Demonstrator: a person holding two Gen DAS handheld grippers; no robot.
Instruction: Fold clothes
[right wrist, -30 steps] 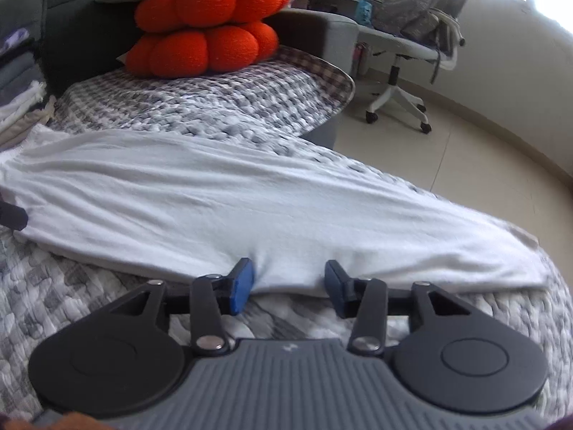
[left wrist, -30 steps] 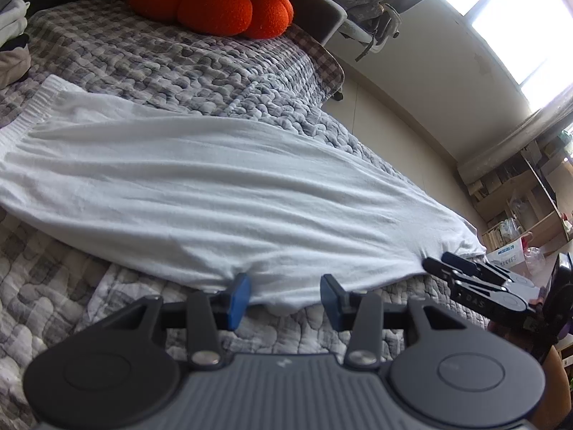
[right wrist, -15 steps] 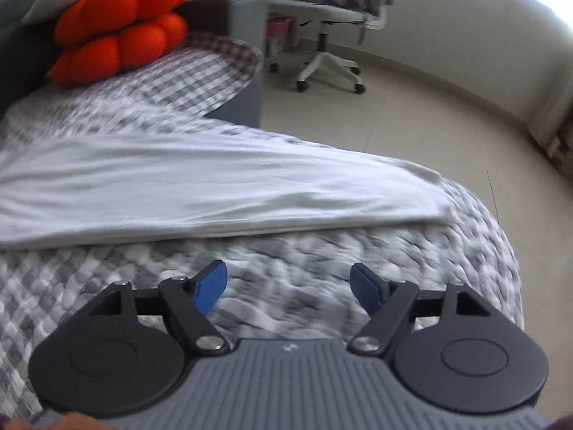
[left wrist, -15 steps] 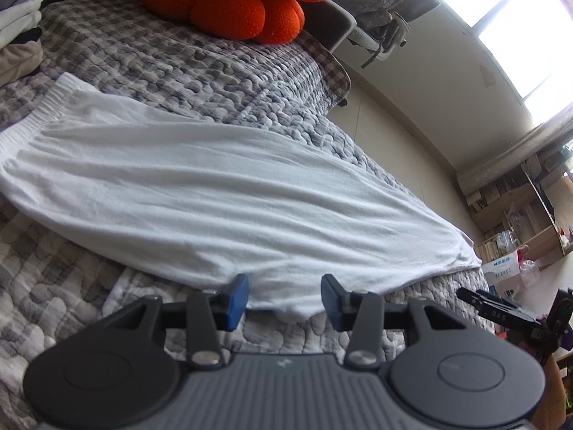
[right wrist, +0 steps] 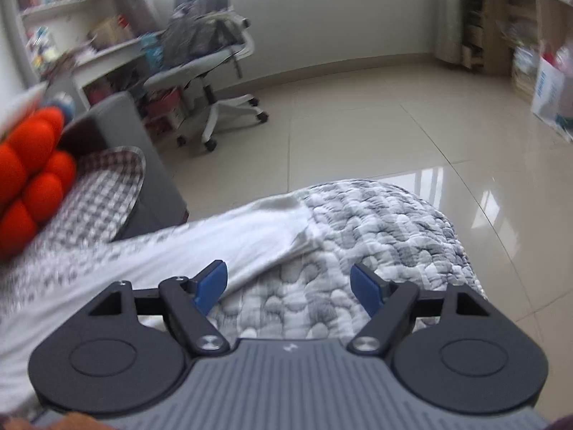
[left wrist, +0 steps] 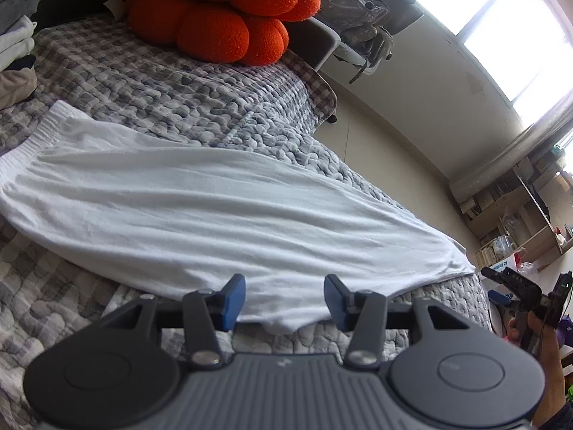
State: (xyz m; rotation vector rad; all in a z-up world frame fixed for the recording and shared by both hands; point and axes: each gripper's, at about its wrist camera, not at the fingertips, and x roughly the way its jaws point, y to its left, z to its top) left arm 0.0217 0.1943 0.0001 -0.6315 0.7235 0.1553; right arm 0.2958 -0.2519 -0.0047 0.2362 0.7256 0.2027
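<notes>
Right gripper (right wrist: 288,286), jaws apart, views blurred white garment (right wrist: 150,261).

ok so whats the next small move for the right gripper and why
Probably bring the right gripper a little to its left and forward, so that it straddles the end of the white garment. It is open and holds nothing, and its fingers sit mostly over bare quilt beside that end. The left gripper is also open, at the garment's near edge, so nothing is gripped for a fold yet.
</notes>
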